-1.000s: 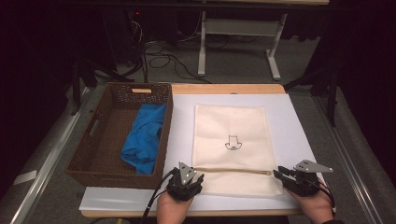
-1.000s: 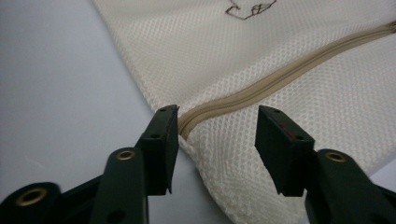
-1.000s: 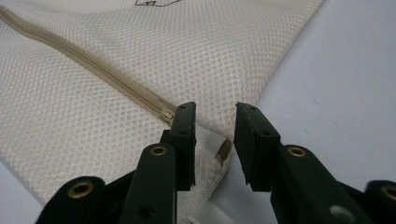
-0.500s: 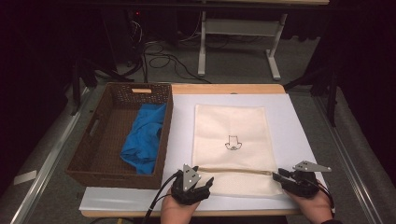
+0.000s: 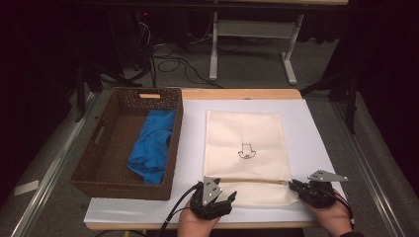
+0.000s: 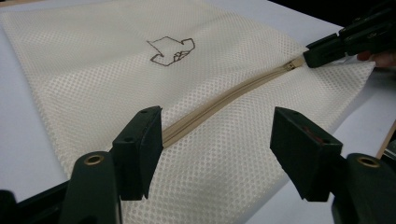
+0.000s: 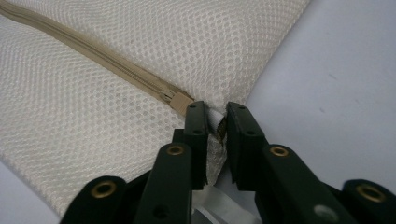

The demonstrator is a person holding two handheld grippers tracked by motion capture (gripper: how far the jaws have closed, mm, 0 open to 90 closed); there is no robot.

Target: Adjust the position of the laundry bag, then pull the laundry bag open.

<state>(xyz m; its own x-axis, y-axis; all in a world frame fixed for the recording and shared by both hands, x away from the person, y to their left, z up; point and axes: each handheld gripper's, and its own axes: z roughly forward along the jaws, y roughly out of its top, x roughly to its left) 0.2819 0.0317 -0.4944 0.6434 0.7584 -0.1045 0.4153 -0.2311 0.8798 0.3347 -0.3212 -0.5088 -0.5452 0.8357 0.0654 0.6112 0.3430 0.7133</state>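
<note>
— Fingers first: on our right gripper [image 7: 215,122] the jaws are nearly closed, pinching the corner of the mesh laundry bag [image 5: 246,148] just past the end of its zipper [image 6: 219,103]. On our left gripper [image 6: 217,140] they stand wide apart, holding nothing.

— So which step are we in?

— We judge it as anchoring the bag so the zipper can be worked. The right side holds the fabric at the pull end; the left hovers low over the other stretch of the zipper, the tan seam running up between its two pads.

— Where does the bag lie?

— Flat on the white table [image 5: 316,133], small printed drawing [image 5: 245,151] upward, zipper edge nearest us. In the high view our left gripper [image 5: 223,199] sits at the bag's near left corner and our right gripper [image 5: 295,186] at the near right. The wicker basket [image 5: 94,163] with the blue cloth [image 5: 150,145] stands well to the left, apart from the bag.

— Next move?

— Probably we lower the left jaws onto the mesh beside the seam and close there. It calls for a shallow bite, catching fabric only, while the right keeps the corner taut. Whether the slider is at the right end we cannot tell for sure.
</note>
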